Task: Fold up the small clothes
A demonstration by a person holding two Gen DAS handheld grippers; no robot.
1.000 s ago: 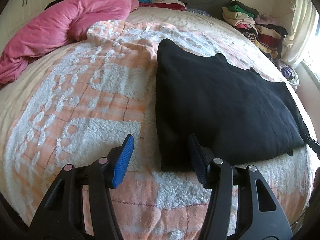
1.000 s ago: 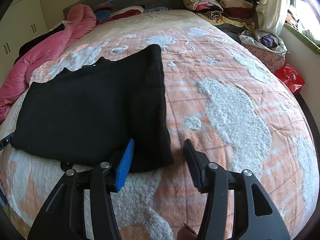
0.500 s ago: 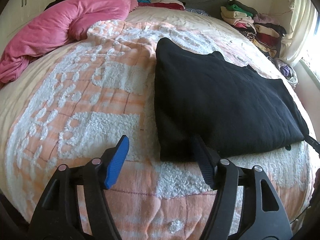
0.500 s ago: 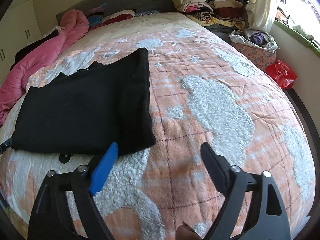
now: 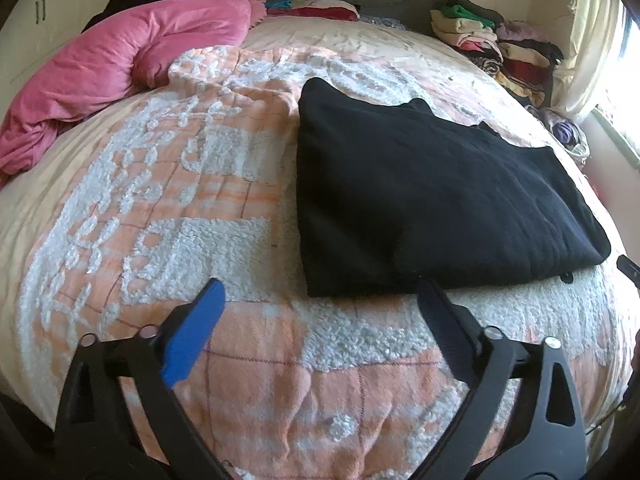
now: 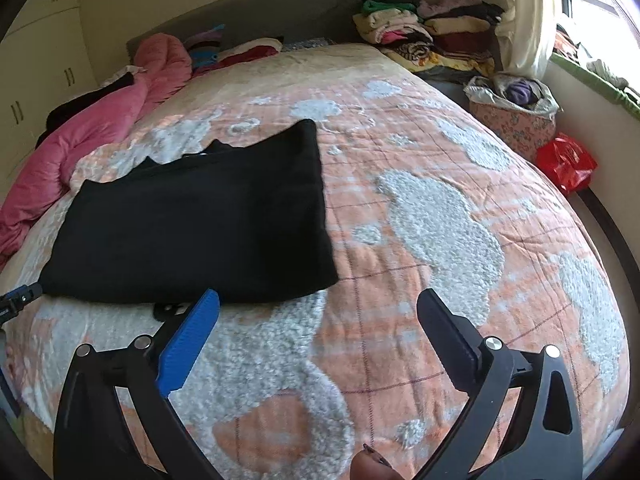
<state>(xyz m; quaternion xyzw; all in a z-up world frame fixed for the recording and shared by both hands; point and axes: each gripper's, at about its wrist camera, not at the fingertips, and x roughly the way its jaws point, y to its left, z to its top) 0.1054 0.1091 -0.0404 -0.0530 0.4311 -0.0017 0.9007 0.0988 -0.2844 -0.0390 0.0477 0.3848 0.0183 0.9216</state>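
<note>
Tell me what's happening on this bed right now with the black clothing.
A person is folding clothes with a handheld gripper in each hand. A black garment lies folded flat on the orange and white blanket. The left gripper and the right gripper have both just been opening, and neither holds anything; each sits near a front corner of the garment. It looks like the fold was just released. Stacks of folded clothes wait at the head of the bed.
</note>
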